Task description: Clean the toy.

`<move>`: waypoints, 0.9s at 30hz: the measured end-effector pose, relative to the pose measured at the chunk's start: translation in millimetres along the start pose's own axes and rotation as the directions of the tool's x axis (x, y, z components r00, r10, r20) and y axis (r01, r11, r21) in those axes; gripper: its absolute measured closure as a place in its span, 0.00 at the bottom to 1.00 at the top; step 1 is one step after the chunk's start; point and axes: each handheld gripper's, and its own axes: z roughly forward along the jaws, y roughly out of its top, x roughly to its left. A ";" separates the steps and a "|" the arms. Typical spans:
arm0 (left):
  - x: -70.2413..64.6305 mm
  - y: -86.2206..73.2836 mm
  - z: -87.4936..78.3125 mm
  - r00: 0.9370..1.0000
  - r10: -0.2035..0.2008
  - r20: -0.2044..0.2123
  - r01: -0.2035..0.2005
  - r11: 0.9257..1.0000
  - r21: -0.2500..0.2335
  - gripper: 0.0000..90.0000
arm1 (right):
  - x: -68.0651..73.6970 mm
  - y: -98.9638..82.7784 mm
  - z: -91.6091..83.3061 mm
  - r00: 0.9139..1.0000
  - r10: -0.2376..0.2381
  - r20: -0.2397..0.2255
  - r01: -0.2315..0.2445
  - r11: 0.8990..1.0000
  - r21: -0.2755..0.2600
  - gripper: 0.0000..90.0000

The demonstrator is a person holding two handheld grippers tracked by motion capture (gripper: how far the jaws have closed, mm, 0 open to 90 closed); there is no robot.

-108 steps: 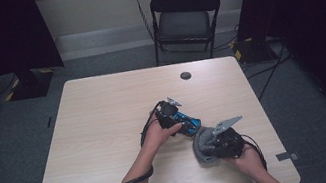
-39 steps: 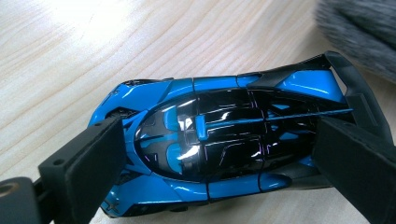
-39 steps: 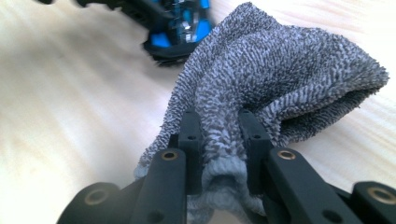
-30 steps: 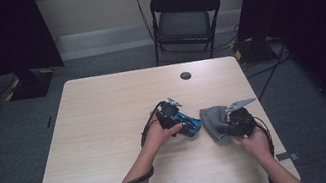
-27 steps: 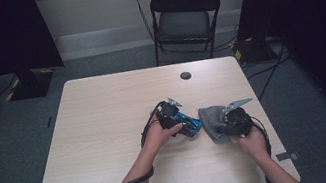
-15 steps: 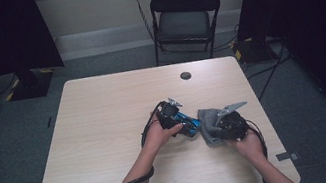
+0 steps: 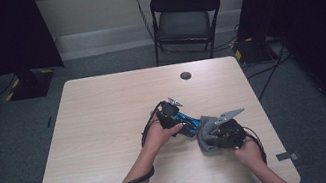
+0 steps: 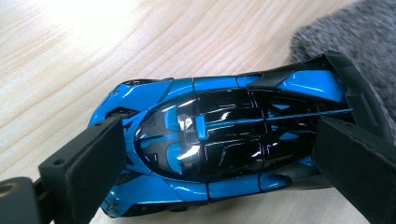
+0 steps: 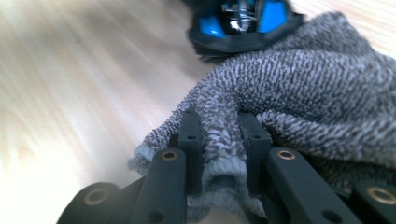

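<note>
Overhead, grey carpet and dark curtains surround a pale wood-grain table [image 7: 107, 132] with rounded corners; a black folding chair [image 7: 184, 16] stands past its far edge, top centre of the frame. Right of the table's middle lies a glossy blue-and-black toy car [image 8: 219, 144], smooth and streamlined, with the left gripper [image 8: 219, 186] clamped across its body, a black pad on each flank. Just right of it, touching its tail, is a nubbly grey knitted cloth [image 9: 299, 88]. Its bunched fold is pinched between the nearly closed jaws of the right gripper [image 9: 219, 140].
</note>
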 end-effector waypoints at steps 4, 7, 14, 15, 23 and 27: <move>0.0 -0.3 0.1 1.000 0.000 -0.002 0.000 1.000 -0.004 0.03 | 8.9 1.3 2.3 1.000 -0.021 -0.020 0.021 1.000 0.006 0.84; -0.1 -0.2 0.1 1.000 -0.001 -0.001 0.001 1.000 -0.003 0.03 | 15.6 1.9 4.3 0.999 -0.031 -0.039 0.031 0.999 0.009 0.84; -0.2 -0.5 0.2 1.000 -0.004 0.000 0.004 1.000 -0.007 0.03 | 28.9 3.1 8.7 0.996 -0.049 -0.081 0.050 0.999 0.014 0.84; -0.3 -0.5 0.3 1.000 -0.005 0.000 0.005 1.000 -0.008 0.03 | 30.0 3.4 9.4 0.995 -0.052 -0.085 0.054 0.998 0.014 0.84; -0.2 -0.4 0.1 1.000 -0.002 -0.001 0.002 1.000 -0.005 0.03 | 38.2 4.4 11.9 0.991 -0.072 -0.116 0.075 0.997 0.018 0.84; -0.2 -0.5 0.1 1.000 0.000 -0.002 0.000 1.000 -0.005 0.03 | 44.6 3.6 12.5 0.987 -0.091 -0.135 0.095 0.995 0.021 0.84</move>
